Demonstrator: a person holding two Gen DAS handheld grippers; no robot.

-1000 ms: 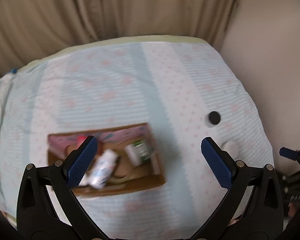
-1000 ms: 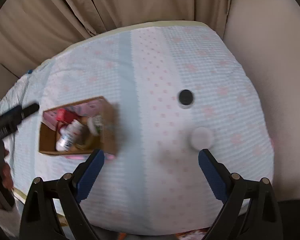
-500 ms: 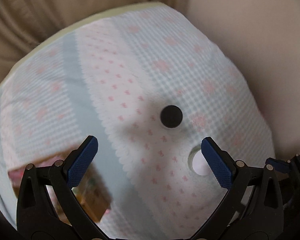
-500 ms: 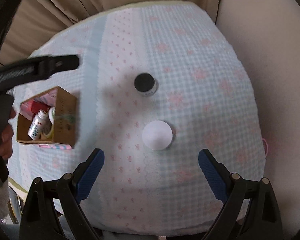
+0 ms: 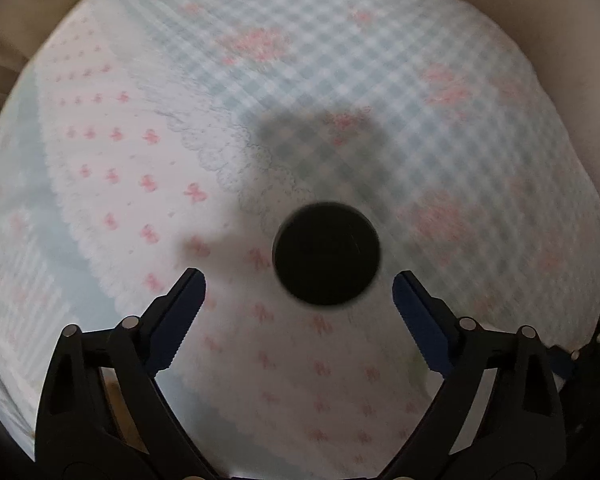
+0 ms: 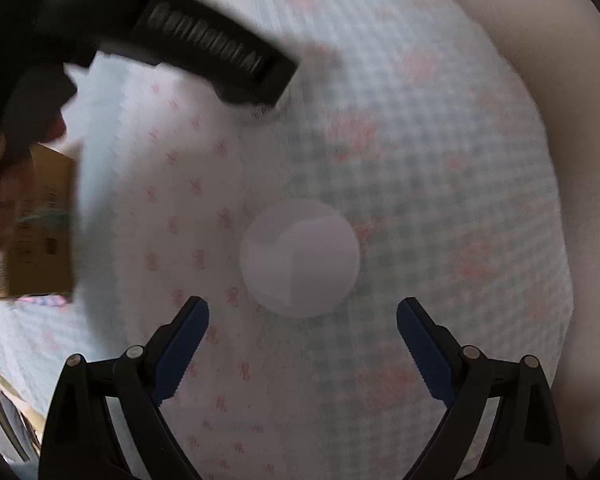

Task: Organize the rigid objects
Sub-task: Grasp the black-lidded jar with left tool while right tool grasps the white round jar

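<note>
Black round lid on the checked cloth, seen from above, just ahead of the left gripper and a little nearer its right blue finger; fingers spread wide, touching nothing. White round lid on the same cloth, just ahead of the right gripper, also spread wide and holding nothing. Brown cardboard box at the left edge of the right view, well apart from the white lid. All blurred by motion.
</note>
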